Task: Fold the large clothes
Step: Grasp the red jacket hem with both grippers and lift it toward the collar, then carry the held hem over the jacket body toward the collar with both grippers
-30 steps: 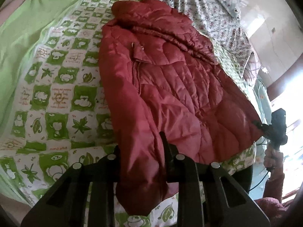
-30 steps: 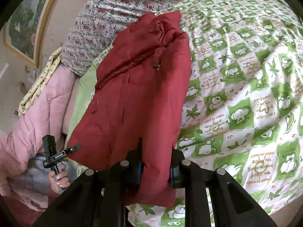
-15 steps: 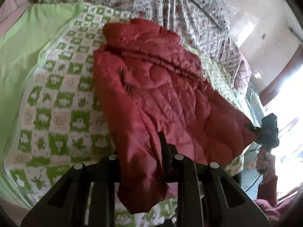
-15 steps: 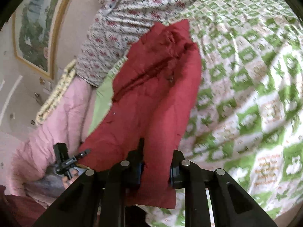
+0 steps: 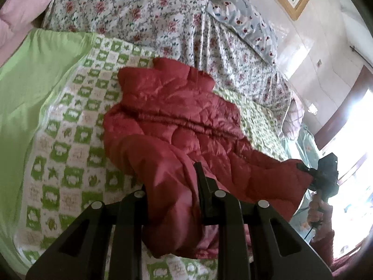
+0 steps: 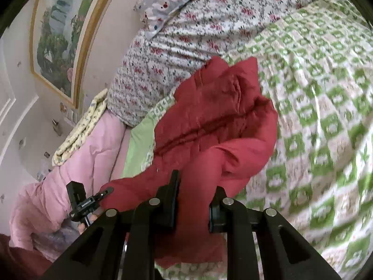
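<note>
A large red quilted jacket (image 5: 177, 116) lies on a green-and-white checked quilt (image 5: 70, 140) on a bed. My left gripper (image 5: 172, 200) is shut on the jacket's near hem corner and holds it lifted above the bed. My right gripper (image 6: 194, 200) is shut on the other hem corner of the jacket (image 6: 214, 126). The hem bunches up toward the collar end, which rests on the quilt. Each gripper shows in the other's view: the right one (image 5: 326, 175) at far right, the left one (image 6: 86, 203) at lower left.
A floral sheet (image 5: 144, 11) and a pillow (image 5: 244, 23) lie beyond the jacket. A plain green cover (image 5: 30, 88) is to the left. Pink bedding (image 6: 77, 163) is heaped by the wall under a framed picture (image 6: 60, 35).
Both grippers have lifted the jacket's hem and carried it forward toward the collar. The jacket has gone from lying flat to bunched and partly doubled over.
</note>
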The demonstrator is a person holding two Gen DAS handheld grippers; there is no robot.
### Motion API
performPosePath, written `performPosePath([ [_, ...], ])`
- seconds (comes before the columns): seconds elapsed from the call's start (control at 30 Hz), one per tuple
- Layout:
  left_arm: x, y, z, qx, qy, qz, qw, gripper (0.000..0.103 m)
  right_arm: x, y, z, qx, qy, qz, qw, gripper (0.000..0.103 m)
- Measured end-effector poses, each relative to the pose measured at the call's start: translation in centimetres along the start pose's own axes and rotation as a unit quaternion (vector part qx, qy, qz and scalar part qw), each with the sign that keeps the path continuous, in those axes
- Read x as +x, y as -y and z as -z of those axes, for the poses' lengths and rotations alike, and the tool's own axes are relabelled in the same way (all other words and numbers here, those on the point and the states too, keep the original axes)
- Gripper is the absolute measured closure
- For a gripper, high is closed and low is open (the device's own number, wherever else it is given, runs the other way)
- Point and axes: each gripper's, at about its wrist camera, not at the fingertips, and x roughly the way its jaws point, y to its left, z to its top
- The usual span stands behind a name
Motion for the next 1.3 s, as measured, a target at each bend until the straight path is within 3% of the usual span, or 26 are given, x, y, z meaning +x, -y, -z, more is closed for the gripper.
performPosePath([
  [0.37,1.5,-0.4,-5.7,-0.016,0.025,0.008,0.9995,0.083,1.8,0.3,-5.6,0.013,0.045,0.005,0.999,0.085],
  [0.8,6.3,-1.1,-12.8,-0.053,0.043,-0.021,0.9975,0.082,5.6,1.0,-12.2,0.026,0.07,0.02,0.997,0.085],
  [1.3,14.0,-3.8,-18.6,-0.077,0.016,-0.045,0.9959,0.082,12.5,4.2,-18.2,0.053,0.072,0.048,0.995,0.084],
])
